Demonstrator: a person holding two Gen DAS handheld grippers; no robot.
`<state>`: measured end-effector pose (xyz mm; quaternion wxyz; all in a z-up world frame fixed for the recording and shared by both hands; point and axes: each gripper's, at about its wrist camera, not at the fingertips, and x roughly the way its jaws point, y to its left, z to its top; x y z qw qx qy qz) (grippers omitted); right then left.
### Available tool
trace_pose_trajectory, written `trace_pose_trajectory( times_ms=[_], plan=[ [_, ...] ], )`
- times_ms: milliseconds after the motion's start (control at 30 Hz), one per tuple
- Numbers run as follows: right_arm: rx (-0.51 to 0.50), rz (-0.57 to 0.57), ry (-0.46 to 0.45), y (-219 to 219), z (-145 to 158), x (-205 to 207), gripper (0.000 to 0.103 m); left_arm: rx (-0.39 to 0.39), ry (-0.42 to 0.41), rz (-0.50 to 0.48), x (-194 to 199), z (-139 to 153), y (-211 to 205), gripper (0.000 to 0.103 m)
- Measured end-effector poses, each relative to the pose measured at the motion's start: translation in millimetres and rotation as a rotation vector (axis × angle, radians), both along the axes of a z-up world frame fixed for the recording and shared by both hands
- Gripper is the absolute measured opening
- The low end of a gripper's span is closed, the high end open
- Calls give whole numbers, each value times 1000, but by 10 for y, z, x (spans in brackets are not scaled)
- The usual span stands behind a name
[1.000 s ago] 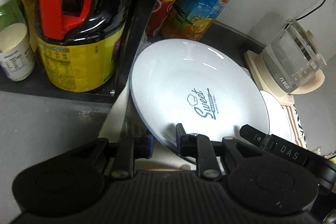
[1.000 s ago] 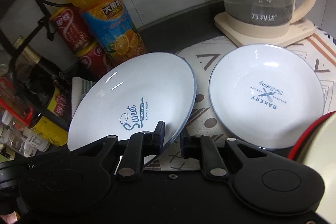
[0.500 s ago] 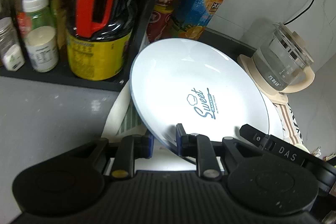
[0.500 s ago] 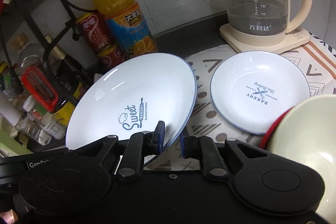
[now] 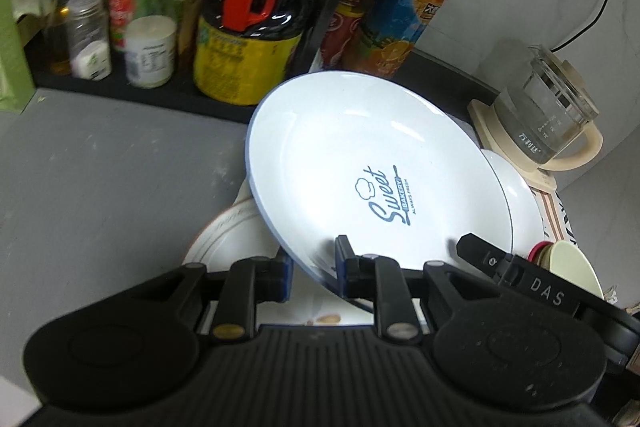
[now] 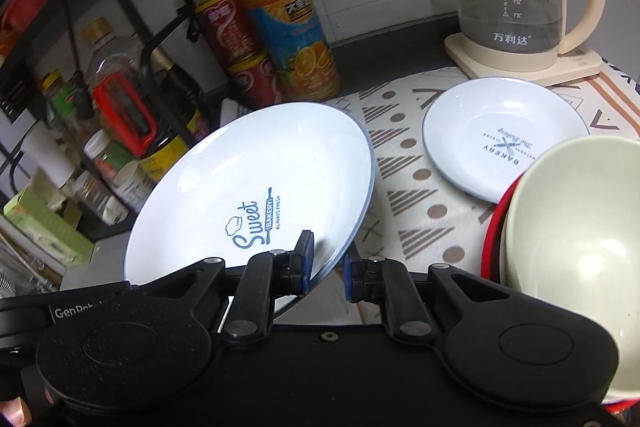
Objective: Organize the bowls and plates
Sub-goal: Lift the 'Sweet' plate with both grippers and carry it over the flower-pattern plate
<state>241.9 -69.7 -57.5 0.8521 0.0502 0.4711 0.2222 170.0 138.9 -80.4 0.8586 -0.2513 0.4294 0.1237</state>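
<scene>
I am holding the large plate (image 6: 248, 187) tilted in the air, my left claw (image 5: 312, 267) and right claw (image 6: 326, 267) both clamped on its near rim. The small plate (image 6: 500, 135) and bowls (image 6: 572, 227) at right are waiting, so sorting is remaining.

The large plate (image 6: 256, 183) has lifted away from the rack bottles (image 5: 248, 39) (cream bowl (image 6: 572, 227) now visible).

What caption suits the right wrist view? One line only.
Right gripper clamps tilted white "Sweet Bakery" plate above patterned mat, smaller white plate beside.
</scene>
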Motion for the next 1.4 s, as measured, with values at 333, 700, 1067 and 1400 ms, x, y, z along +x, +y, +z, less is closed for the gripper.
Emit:
trace_pose_trajectory(
  times_ms=[333, 700, 1067, 1400],
  plan=[
    [-2, 48, 21, -65, 1, -212, 14, 0, 17, 47, -302, -12, -112, 19],
    [-18, 88, 37, -175, -11, -393, 14, -12, 36, 85, -552, -72, -284, 20],
    [-51, 110, 46, -228, -21, -452, 14, -60, 70, 107, -662, -184, -385, 21],
    [-70, 115, 49, -224, -32, -443, 14, -106, 98, 112, -673, -273, -386, 24]
  ],
)
